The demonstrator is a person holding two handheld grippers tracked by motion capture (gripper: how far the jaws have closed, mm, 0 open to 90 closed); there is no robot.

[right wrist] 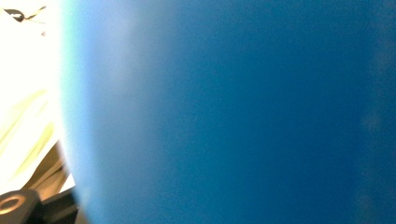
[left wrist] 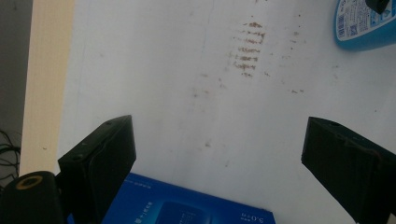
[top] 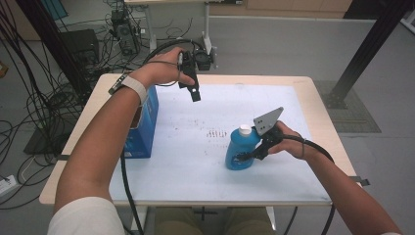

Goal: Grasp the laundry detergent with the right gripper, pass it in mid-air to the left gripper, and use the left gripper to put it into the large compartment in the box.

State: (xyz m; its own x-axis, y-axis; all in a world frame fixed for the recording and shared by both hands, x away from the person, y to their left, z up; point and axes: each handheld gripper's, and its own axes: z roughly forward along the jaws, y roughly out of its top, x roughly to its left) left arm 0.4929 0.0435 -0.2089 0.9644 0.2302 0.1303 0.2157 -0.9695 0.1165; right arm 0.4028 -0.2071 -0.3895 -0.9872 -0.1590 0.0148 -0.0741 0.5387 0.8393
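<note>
While the right claw (top: 247,156) is clamped on the lower body of the blue bottle (top: 241,149), the bottle stands upright, white cap on top, on the desk (top: 195,147) right of centre. Long axis is vertical; the claw comes in from the bottle's right side, roughly level. Right gripper view is blue plastic pressed up against the lens. Left claw (top: 195,93) hangs above the far left part of the desk, jaws wide apart, nothing between them, well away from the bottle. Right hand is clearly nearer. Blue box (top: 146,125) sits at the left edge, below the left claw. Count: one bottle, one box, two claws.
</note>
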